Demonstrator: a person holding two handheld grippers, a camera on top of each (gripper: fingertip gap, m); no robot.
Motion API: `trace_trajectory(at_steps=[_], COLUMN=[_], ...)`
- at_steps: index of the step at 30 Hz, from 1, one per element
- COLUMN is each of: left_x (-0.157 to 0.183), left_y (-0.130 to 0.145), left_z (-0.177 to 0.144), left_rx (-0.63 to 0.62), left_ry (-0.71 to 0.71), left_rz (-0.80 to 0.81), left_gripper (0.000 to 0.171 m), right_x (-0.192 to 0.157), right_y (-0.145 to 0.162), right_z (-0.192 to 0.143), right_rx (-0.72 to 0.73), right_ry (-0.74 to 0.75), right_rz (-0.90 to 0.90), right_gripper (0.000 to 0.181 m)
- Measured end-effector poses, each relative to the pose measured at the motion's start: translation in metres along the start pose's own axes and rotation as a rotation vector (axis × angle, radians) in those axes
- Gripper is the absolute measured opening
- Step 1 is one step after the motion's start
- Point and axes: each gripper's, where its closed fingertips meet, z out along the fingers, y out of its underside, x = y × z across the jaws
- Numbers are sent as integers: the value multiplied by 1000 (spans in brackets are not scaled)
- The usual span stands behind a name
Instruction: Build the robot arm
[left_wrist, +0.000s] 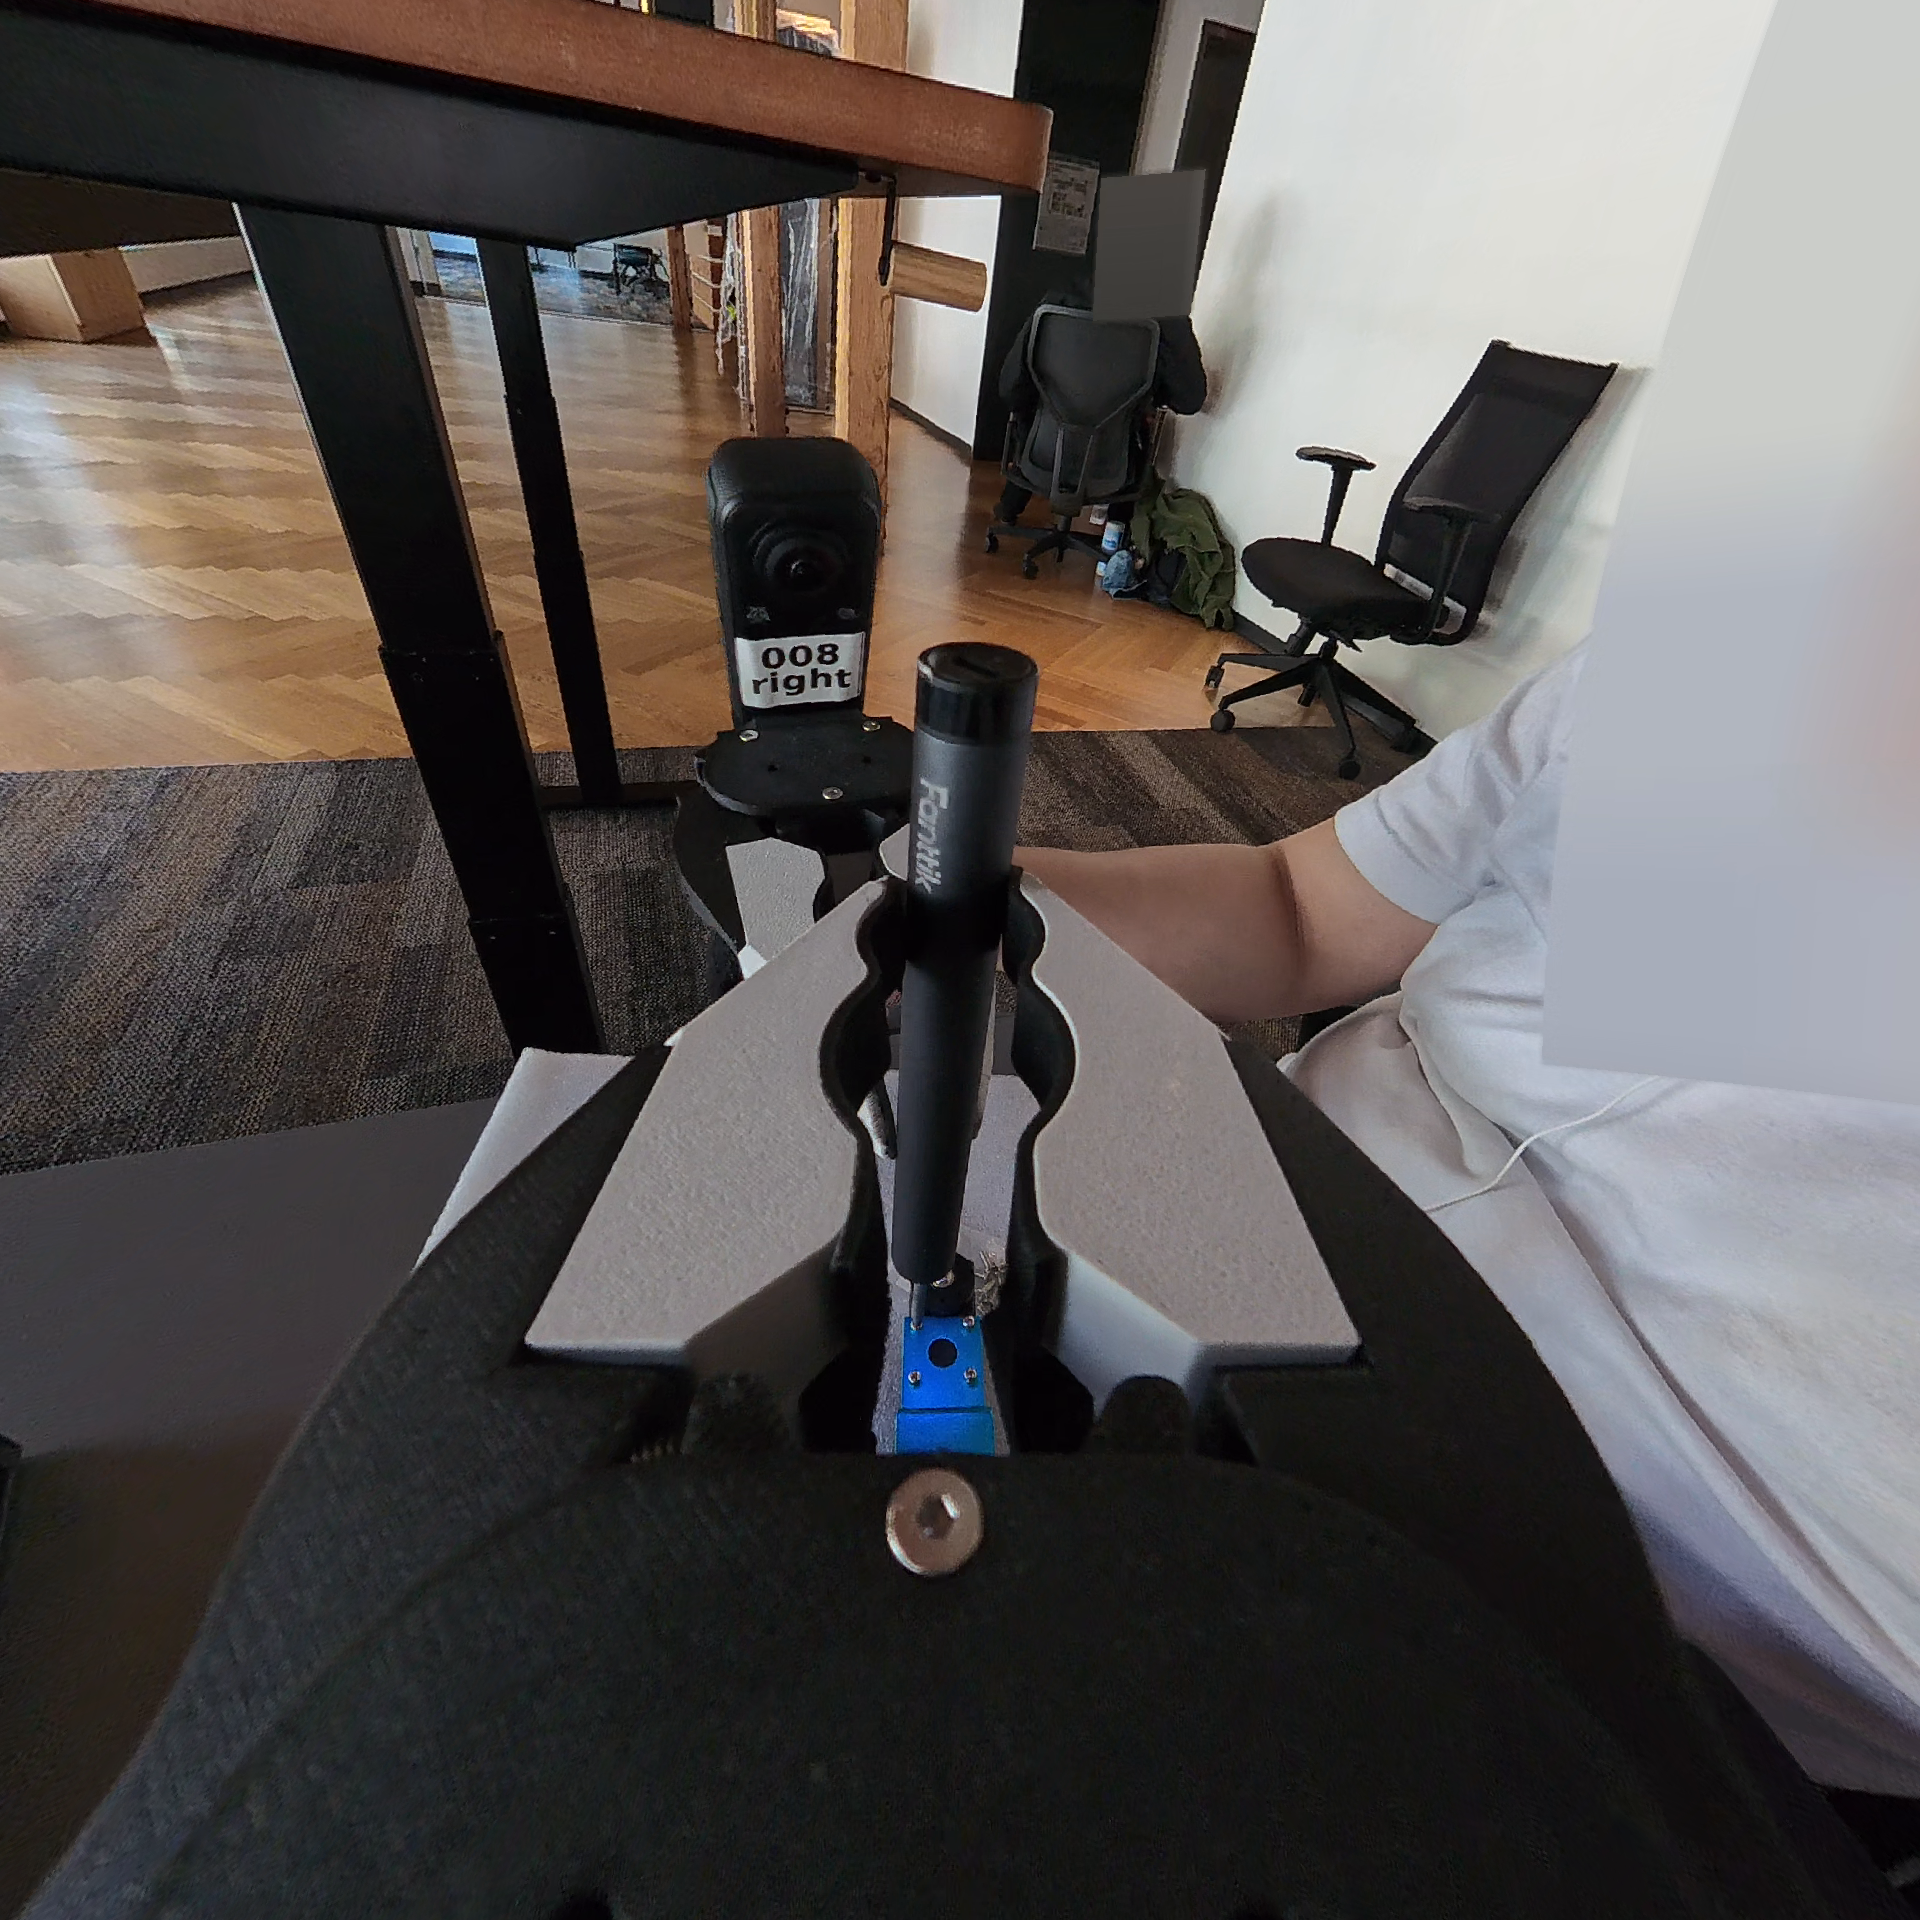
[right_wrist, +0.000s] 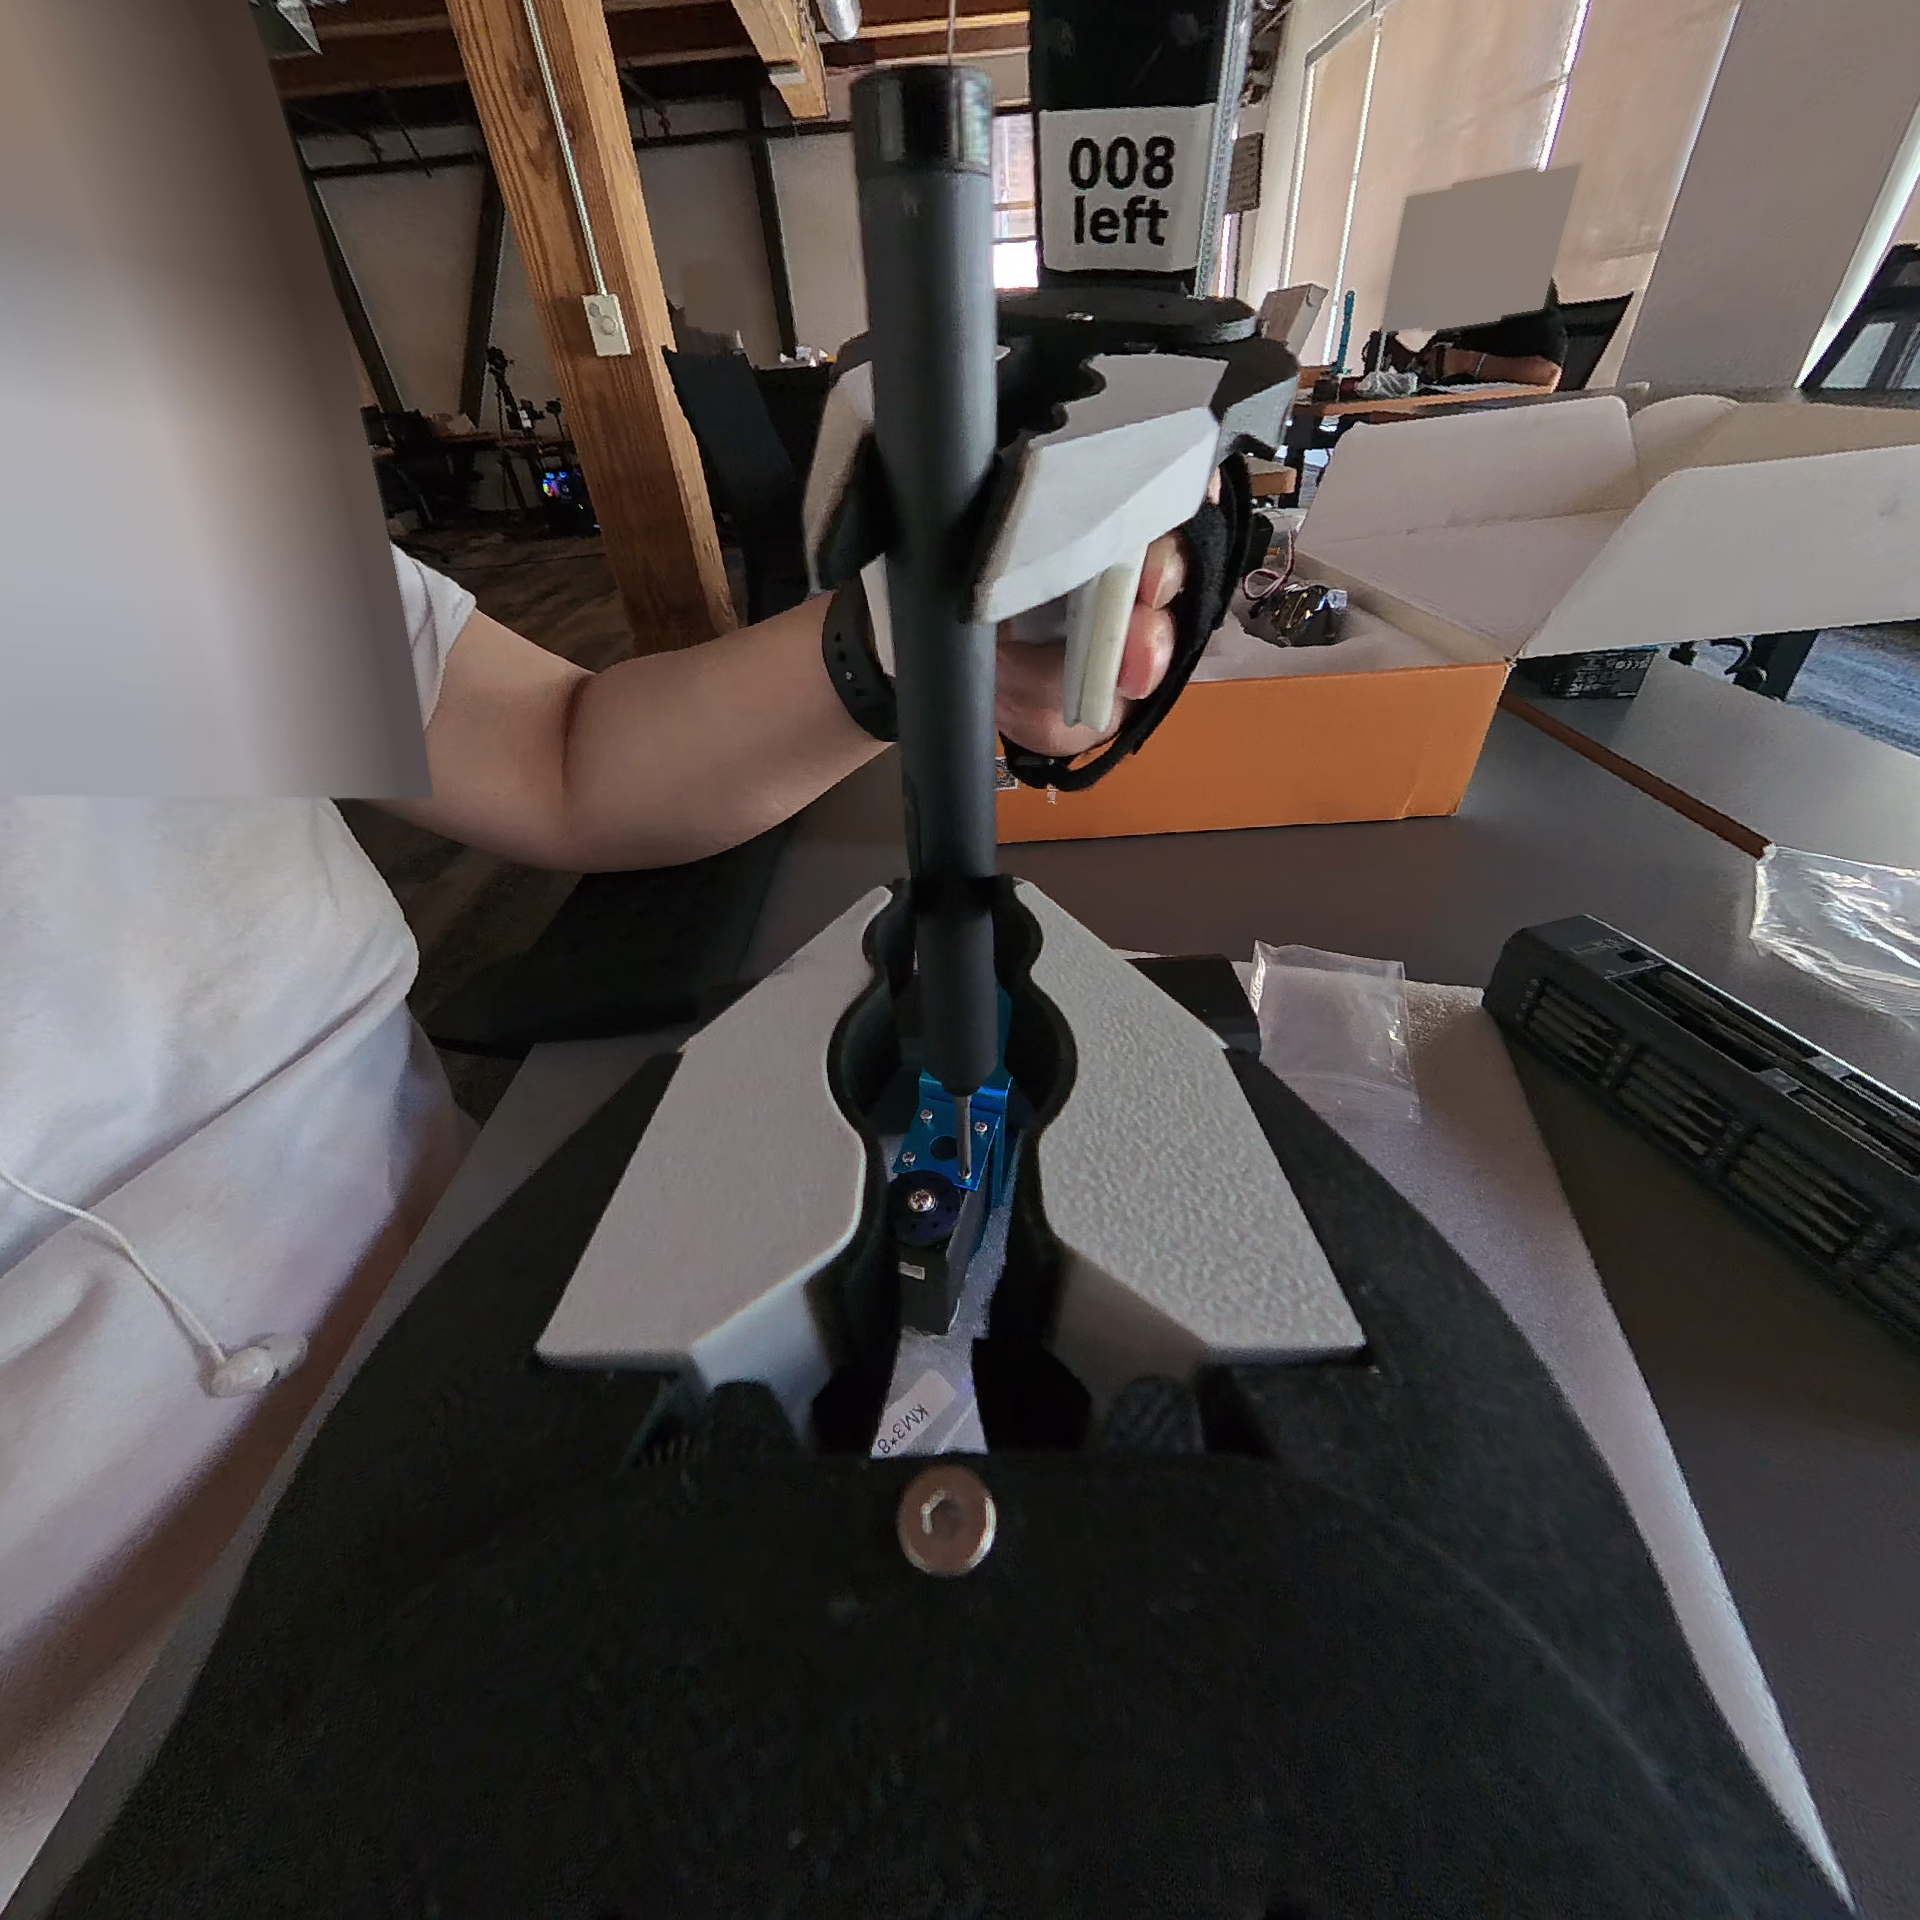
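Both tongs, left (left_wrist: 951, 904) and right (right_wrist: 951, 914), clamp the upright screwdriver (left_wrist: 951, 966) over blue bracket (left_wrist: 940, 1371)

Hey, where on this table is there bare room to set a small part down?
Bare grey tabletop lies between the orange box and the black bit case. It is crowded by the clear bag beside that case, and mid-table around the screwdriver and blue bracket.
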Motion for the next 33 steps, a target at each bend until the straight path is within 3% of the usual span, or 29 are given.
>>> trace_trajectory(at_steps=[19, 33], left_x=[3, 7], left_y=[2, 2], left_z=[1, 8], left_rx=[-16, -22], left_ry=[6, 26], left_rz=[11, 11], left_gripper=[17, 17], right_x=[-4, -6], right_y=[-2, -1], right_z=[1, -2], right_rx=[77, 88], right_ry=[-347, -367], right_rz=[107, 87], right_gripper=[15, 15])
